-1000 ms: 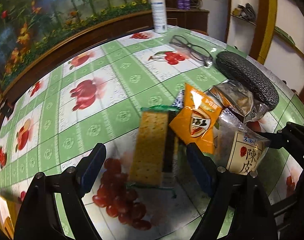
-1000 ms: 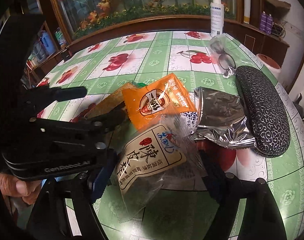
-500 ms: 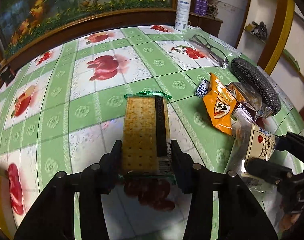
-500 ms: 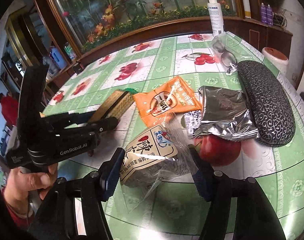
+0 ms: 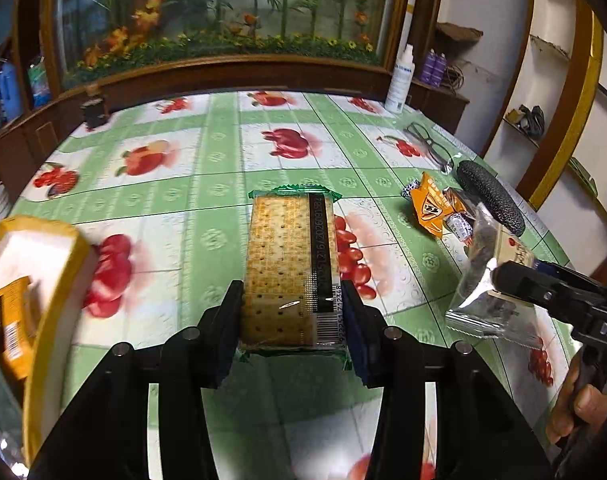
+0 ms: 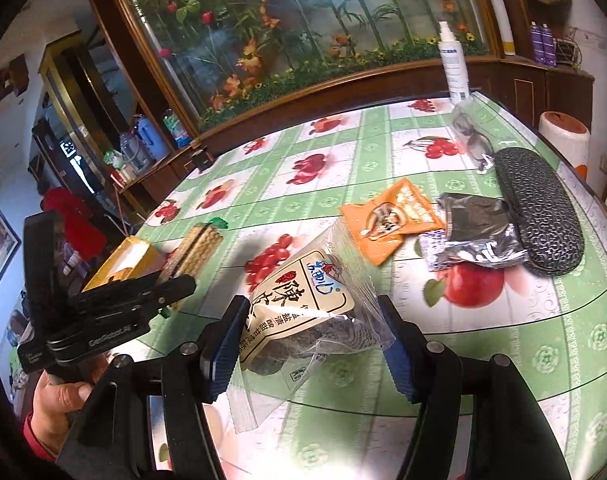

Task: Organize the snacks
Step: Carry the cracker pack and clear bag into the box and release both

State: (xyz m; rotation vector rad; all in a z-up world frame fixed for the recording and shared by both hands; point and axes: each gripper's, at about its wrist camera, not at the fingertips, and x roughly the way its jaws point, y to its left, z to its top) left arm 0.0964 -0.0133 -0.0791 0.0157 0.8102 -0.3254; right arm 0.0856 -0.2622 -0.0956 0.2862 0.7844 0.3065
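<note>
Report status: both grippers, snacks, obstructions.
Left gripper shut on cracker pack. Right gripper shut on dried-peel bag. Yellow box beside left; path unobstructed.

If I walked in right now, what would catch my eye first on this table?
Probably the cracker pack, clamped between the left gripper fingers above the fruit-print tablecloth. Beside it the right gripper holds a clear snack bag with Chinese lettering. Further back, an orange packet lies next to a black patterned glasses case.

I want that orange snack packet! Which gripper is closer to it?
Right. The right gripper, holding a clear dried-plum bag, sits just short of the orange packet. The left gripper, clamping a cracker pack, is farther off beside the yellow box.
</note>
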